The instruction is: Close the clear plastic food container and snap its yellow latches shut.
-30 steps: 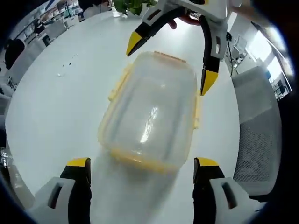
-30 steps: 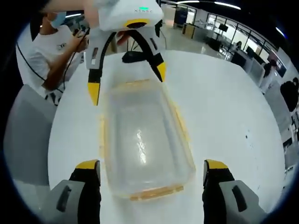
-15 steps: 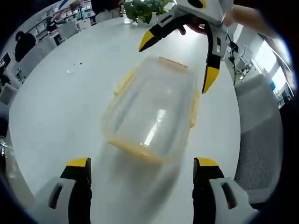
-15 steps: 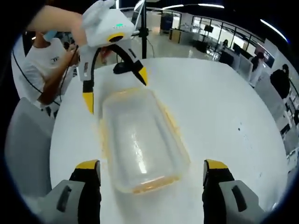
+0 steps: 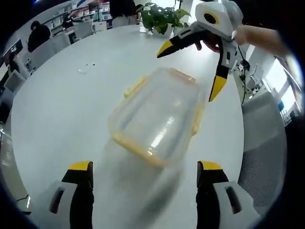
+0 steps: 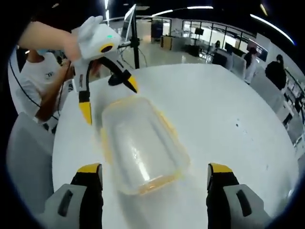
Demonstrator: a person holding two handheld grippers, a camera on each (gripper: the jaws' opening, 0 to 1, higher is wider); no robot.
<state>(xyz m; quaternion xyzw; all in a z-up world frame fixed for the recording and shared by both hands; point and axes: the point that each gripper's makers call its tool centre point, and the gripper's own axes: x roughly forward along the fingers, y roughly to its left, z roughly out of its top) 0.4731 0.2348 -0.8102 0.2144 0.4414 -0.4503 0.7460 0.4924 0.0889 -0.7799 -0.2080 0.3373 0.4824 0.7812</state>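
Note:
The clear plastic container (image 5: 157, 117) lies on the white round table (image 5: 62, 109) with its lid on and yellow latches (image 5: 196, 121) along its sides; whether they are snapped down I cannot tell. My left gripper (image 5: 145, 167) is open, short of the container's near end. In the left gripper view my right gripper (image 5: 190, 70) hangs open above the far end, not touching. The right gripper view shows the same container (image 6: 140, 143) lengthwise. My right gripper (image 6: 153, 168) is open near its close end, and my left gripper (image 6: 108, 99) is open over the far left corner.
A grey chair (image 5: 267, 138) stands at the table's right edge, and a potted plant (image 5: 159, 16) at the far edge. A small scrap (image 5: 87, 68) lies on the table at the left. A person in white (image 6: 33, 81) sits behind a grey chair back (image 6: 26, 162).
Both grippers have pulled up and back from the container, so it looks smaller and more table shows. The container itself has stayed in place.

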